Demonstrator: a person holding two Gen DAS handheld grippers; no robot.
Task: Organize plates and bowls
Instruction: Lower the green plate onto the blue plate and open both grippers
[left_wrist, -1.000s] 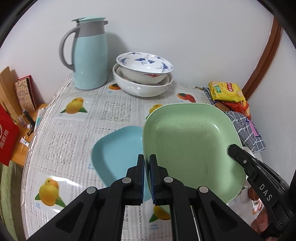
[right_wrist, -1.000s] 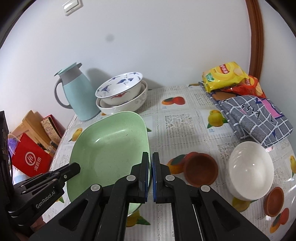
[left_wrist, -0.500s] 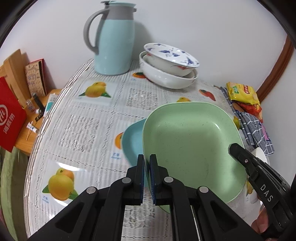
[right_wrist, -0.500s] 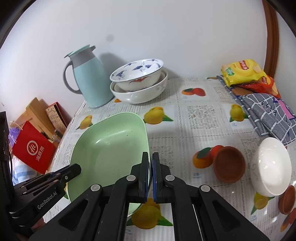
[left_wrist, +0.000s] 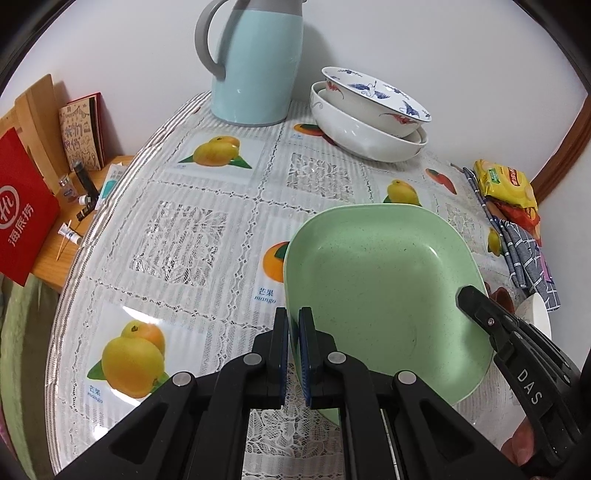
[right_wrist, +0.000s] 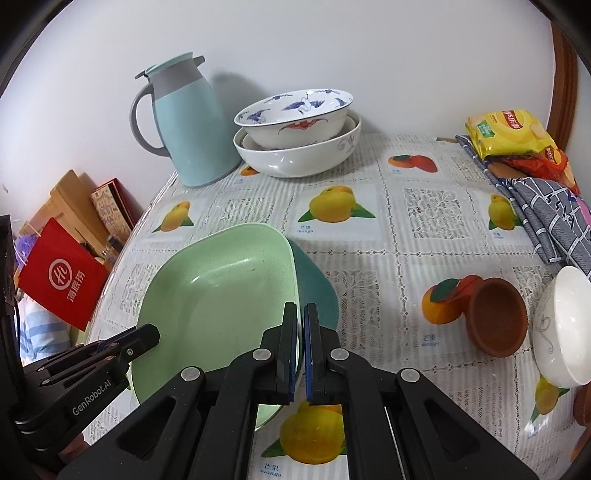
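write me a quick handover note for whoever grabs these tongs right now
Left tongs: shut on the left rim of the green plate.
Right tongs: shut on its right rim.
The green plate is held between both, just over the blue plate on the table.
Done: two patterned bowls are nested by the jug.
Left: set the green plate onto the blue one and let go. The white bowl and brown bowl on the right are still loose.
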